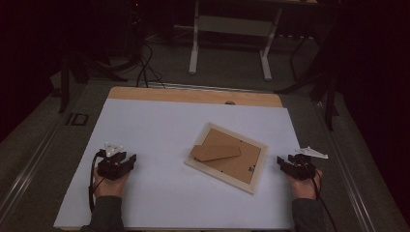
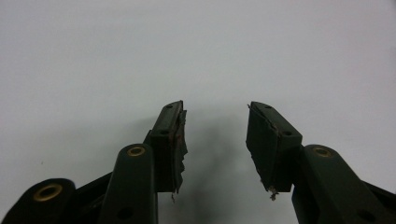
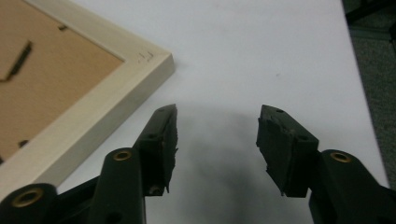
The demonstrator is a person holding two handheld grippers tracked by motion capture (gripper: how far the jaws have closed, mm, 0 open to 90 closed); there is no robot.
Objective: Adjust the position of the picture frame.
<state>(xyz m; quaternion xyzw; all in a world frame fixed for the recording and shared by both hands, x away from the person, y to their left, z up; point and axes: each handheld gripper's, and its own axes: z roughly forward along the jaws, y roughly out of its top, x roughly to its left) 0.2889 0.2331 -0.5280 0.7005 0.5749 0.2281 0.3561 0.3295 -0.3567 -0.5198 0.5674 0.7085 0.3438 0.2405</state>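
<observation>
While both grippers rest on the white sheet [image 1: 159, 125], the picture frame [image 1: 226, 157] lies face-down at centre, its stand flap [image 1: 215, 152] inside it; left gripper [image 1: 126, 163] at nine o'clock and right gripper [image 1: 285, 163] at three gape empty.

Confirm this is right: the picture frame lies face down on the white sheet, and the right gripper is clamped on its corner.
Not quite. The picture frame does lie face down, but the right gripper is open beside its corner, gripping nothing, as the right gripper view shows.
</observation>
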